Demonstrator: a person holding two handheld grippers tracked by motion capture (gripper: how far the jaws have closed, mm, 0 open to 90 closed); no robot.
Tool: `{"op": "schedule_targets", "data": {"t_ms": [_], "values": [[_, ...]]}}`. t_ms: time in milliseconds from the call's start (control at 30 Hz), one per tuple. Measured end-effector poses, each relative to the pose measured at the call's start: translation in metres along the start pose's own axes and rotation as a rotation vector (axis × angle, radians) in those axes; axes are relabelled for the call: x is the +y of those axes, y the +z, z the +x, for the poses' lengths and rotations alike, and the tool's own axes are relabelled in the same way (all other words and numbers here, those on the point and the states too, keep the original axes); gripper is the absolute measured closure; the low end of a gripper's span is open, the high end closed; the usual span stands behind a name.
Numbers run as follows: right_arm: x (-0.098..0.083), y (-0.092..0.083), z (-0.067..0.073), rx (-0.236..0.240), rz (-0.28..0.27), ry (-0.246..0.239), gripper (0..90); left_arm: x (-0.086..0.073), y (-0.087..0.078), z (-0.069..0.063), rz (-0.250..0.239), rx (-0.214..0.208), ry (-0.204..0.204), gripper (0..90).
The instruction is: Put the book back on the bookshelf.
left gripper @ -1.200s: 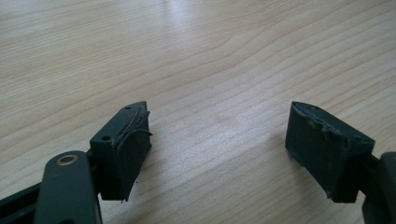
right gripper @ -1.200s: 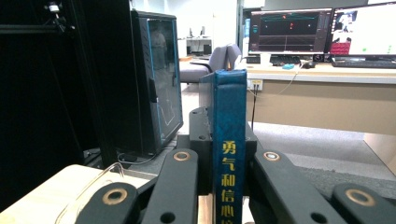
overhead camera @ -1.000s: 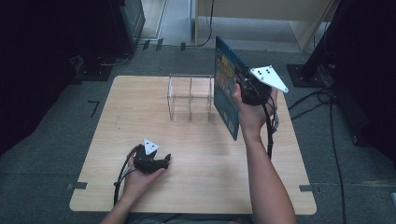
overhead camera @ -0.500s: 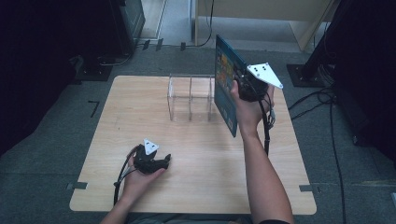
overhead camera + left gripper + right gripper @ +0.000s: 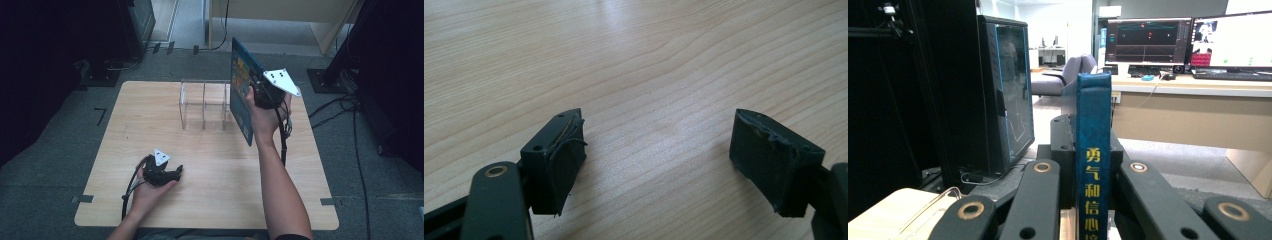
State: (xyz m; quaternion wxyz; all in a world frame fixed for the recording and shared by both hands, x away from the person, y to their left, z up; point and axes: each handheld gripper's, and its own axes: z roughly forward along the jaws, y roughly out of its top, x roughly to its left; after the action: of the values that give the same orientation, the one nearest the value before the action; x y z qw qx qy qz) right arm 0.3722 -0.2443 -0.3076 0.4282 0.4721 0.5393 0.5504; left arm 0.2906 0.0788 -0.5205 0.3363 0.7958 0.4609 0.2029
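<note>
Leftmost, a dark cabinet (image 5: 135, 25) stands on grey carpet (image 5: 60, 150) beyond the pale wooden table (image 5: 210, 210). Near-left, the left gripper (image 5: 172, 172) rests on the wood, jaws apart. Mid-far sits a clear rack (image 5: 205, 105). Right of it, the right gripper (image 5: 257, 92) clamps a blue book (image 5: 241, 95) upright above the table; desks with monitors (image 5: 1148, 42) lie beyond.

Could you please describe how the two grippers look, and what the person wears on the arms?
Both grippers, left gripper and right gripper, are black, each with a grey three-cornered plate and a trailing black cable. The left gripper's pads look worn and frayed. Forearms are bare; a dark sleeve edge shows.
</note>
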Motion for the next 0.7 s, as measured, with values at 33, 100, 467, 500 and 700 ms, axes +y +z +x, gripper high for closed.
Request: {"op": "schedule_targets", "data": {"t_ms": [33,100,467,500,700], "values": [[0.0,0.0,0.0,0.0,0.0,0.0,83.9,0.0,0.0,0.0,0.0,0.0,0.0,22.2],[-0.001,0.0,0.001,0.003,-0.004,0.0,83.9,0.0,0.0,0.0,0.0,0.0,0.0,22.2],[-0.004,0.001,0.002,-0.009,-0.018,-0.027,83.9,0.0,0.0,0.0,0.0,0.0,0.0,22.2],[-0.005,0.001,0.002,-0.01,-0.02,-0.029,83.9,0.0,0.0,0.0,0.0,0.0,0.0,22.2],[-0.01,0.002,0.0,-0.017,-0.022,-0.03,83.9,0.0,0.0,0.0,0.0,0.0,0.0,22.2]]}}
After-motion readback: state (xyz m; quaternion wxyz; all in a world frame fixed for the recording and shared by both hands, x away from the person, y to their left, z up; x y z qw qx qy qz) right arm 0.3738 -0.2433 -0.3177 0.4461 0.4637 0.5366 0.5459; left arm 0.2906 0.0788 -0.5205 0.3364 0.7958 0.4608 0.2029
